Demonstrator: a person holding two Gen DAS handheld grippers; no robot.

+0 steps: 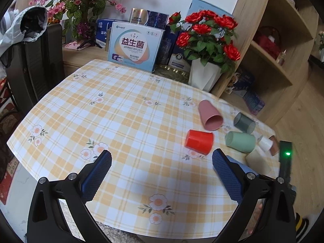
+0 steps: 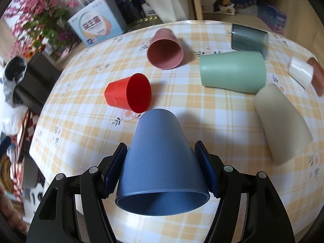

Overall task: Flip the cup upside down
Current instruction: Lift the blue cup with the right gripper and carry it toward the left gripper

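right gripper point(image 2: 161, 167) clamped on speckled blue plastic cup point(image 2: 160, 162), long axis along fingers, mouth toward camera; left gripper point(image 1: 162, 172) apart, empty.

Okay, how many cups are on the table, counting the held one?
6. Blue cup in the right tongs; red cup just beyond; pink cup farther back; green cup, dark teal cup, beige cup rightward. None looks hidden.

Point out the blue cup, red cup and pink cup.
blue cup point(image 2: 160, 158): right wrist view, side wall.
red cup point(image 2: 138, 93): right wrist view, inside of mouth.
pink cup point(image 2: 165, 54): right wrist view, inside of mouth.
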